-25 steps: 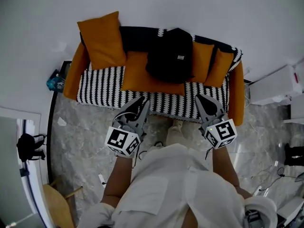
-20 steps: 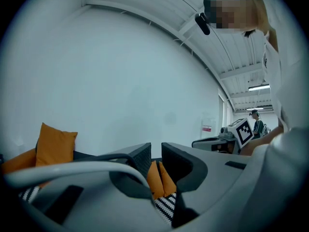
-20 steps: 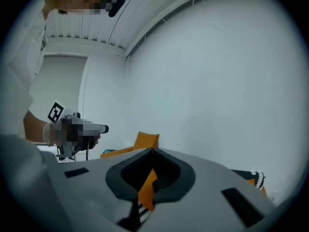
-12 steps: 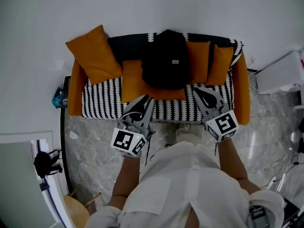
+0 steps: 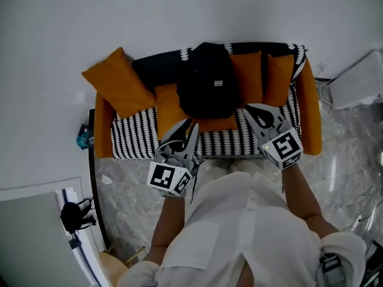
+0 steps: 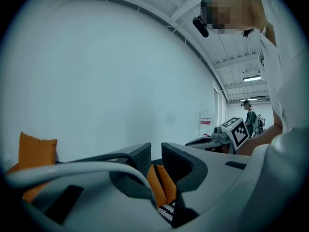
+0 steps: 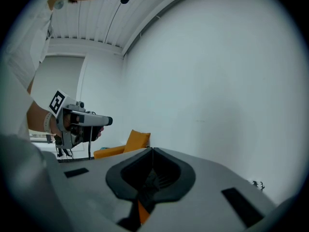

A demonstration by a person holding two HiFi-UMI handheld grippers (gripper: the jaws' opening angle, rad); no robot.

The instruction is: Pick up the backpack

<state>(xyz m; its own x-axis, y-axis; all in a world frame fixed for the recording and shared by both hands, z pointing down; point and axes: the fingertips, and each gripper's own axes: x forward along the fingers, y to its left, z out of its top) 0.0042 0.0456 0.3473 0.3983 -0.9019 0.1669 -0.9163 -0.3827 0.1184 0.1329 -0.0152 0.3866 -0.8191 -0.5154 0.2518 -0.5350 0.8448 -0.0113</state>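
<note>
The black backpack (image 5: pixel 206 82) leans upright against the back of a sofa (image 5: pixel 134 141) with a black-and-white striped cover, on top of an orange cushion. My left gripper (image 5: pixel 188 126) hovers over the seat's front edge, just below and left of the backpack and clear of it. Its jaws stand a narrow gap apart with nothing between them; orange cushions (image 6: pixel 163 186) show through the gap of the left gripper (image 6: pixel 156 151). My right gripper (image 5: pixel 248 111) is shut and empty at the backpack's lower right, and its jaws meet in the right gripper (image 7: pixel 152 150) view.
A loose orange cushion (image 5: pixel 116 82) stands at the sofa's left end, and two more (image 5: pixel 263 76) at its right. White wall lies behind, marble floor in front. A white unit (image 5: pixel 362 79) stands at the right. A black object (image 5: pixel 75 215) sits on the floor at lower left.
Both grippers have moved forward with the person toward the sofa, and now reach over its seat edge near the backpack. The backpack has not moved. Neither gripper's jaws have changed.
</note>
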